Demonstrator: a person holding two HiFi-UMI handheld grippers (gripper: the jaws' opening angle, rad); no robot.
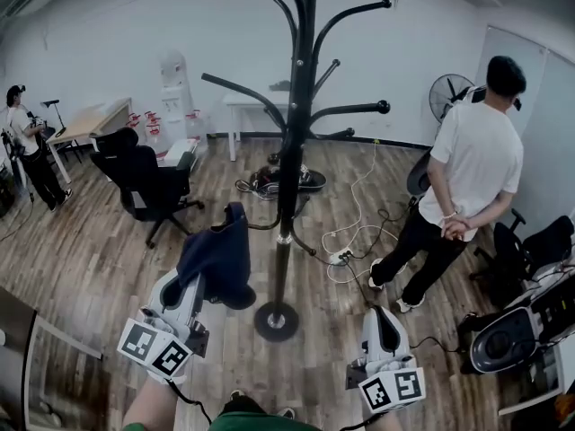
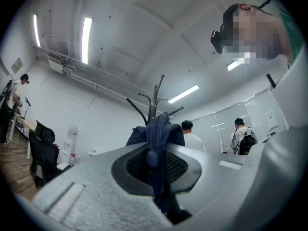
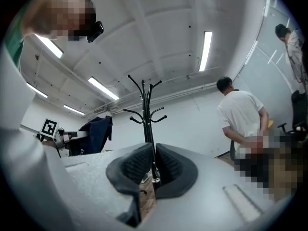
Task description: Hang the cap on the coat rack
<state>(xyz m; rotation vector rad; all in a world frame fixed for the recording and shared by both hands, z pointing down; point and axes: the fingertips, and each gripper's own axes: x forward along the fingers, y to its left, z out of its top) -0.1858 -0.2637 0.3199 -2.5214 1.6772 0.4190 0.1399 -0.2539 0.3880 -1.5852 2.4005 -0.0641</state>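
1. Pinching the cap (image 1: 218, 257) in my left claw (image 1: 199, 284): the pads are clamped on a fold of the dark blue cloth, and the rest bunches up above the tips.
2. Cap's not on the rack (image 1: 292, 151) yet. From the head view it hangs in the air left of the pole, low down, clear of it, with every hook bare.
3. Looking along the left claw, the rack's top hooks poke up right behind the cap.
4. Right claw (image 3: 153, 166): pads pressed together bar a thin slit, nothing in them. The far-off pole lines up with that slit.
5. That claw hovers low, right of the rack's round base (image 1: 276, 321) and apart from it.
6. Off to the right of the rack a person (image 1: 472, 169) in a white shirt stands with their back to me, hands clasped behind.
7. Left of the rack, a black chair (image 1: 144, 182) sits on the wood floor (image 1: 81, 259), well away from the cap.
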